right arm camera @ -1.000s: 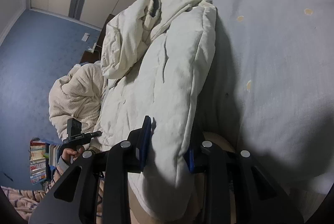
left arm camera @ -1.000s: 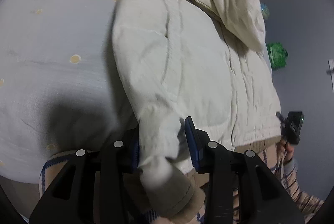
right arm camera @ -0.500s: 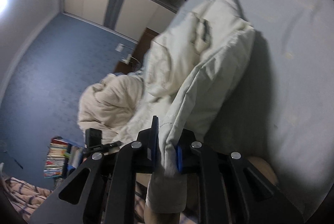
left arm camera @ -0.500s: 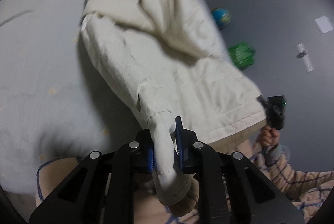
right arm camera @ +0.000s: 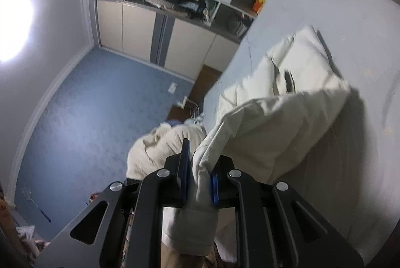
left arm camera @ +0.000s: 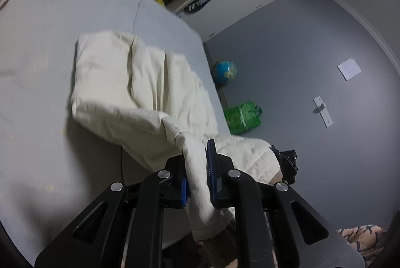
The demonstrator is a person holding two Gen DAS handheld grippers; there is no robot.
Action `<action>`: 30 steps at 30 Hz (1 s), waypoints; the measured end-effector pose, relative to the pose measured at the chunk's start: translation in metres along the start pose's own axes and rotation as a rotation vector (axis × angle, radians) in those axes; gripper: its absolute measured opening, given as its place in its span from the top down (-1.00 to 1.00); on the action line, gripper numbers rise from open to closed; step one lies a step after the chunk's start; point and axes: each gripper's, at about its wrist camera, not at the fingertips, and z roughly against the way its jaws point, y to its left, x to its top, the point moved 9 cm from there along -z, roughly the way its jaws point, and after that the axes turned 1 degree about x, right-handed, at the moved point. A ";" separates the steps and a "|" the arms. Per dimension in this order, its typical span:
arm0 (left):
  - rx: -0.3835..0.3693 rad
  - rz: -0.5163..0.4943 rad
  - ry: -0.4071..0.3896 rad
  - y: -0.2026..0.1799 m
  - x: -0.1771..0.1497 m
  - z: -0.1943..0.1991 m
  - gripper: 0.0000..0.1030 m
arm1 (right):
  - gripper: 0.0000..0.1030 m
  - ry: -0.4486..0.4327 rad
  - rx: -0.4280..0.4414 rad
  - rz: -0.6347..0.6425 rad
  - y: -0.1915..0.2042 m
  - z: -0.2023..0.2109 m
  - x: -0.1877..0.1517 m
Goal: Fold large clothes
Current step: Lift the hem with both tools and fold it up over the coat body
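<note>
A: Big picture first: a wide bed under a pale grey-blue sheet [left arm camera: 50, 48] fills the left wrist view, with grey wall and a shelving unit behind it.

B: And spread across that bed, the cream padded jacket [left arm camera: 140, 83]. Its body lies on the sheet near the bed's edge, hood end towards the far side.

A: Both sleeves are off the sheet. Here's the jacket's left sleeve [left arm camera: 197, 168], pulled towards the camera and pinched in the left gripper [left arm camera: 196, 175].

B: Those jaws have just been closing, and now they're nearly together, blue pads pressing the fabric on both sides. The cuff hangs below them.

A: Over to the right wrist view. Same jacket [right arm camera: 295, 103], and the right sleeve [right arm camera: 202, 168] runs taut from the shoulder into the right gripper [right arm camera: 200, 178].

B: That one has been closing too, and it's squeezed tight on the cloth, cuff drooping beneath.

A: Beside the bed there's a second cream quilted garment in a heap [right arm camera: 160, 145], above the blue carpet [right arm camera: 82, 123].

B: Smaller bits in the left view: a crumpled green bag [left arm camera: 243, 118] and a small blue globe [left arm camera: 225, 70], both just beside the bed.
</note>
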 end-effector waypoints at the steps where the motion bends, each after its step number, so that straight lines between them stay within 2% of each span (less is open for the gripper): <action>1: -0.001 -0.003 -0.014 -0.002 0.010 0.001 0.75 | 0.78 -0.015 0.005 -0.008 0.001 -0.003 0.009; 7: -0.012 0.019 -0.067 0.001 0.050 0.001 0.76 | 0.78 -0.091 0.022 -0.082 -0.009 -0.018 0.056; 14: -0.020 0.155 -0.121 0.026 0.108 -0.023 0.76 | 0.78 -0.179 -0.009 -0.249 -0.050 -0.058 0.115; 20: 0.050 0.246 -0.135 0.057 0.163 -0.060 0.76 | 0.78 -0.212 -0.091 -0.329 -0.090 -0.093 0.154; 29: 0.167 0.359 -0.120 0.119 0.198 -0.112 0.75 | 0.77 -0.184 -0.210 -0.423 -0.154 -0.130 0.175; 30: 0.179 0.376 -0.116 0.127 0.199 -0.116 0.75 | 0.72 -0.179 -0.229 -0.446 -0.164 -0.136 0.176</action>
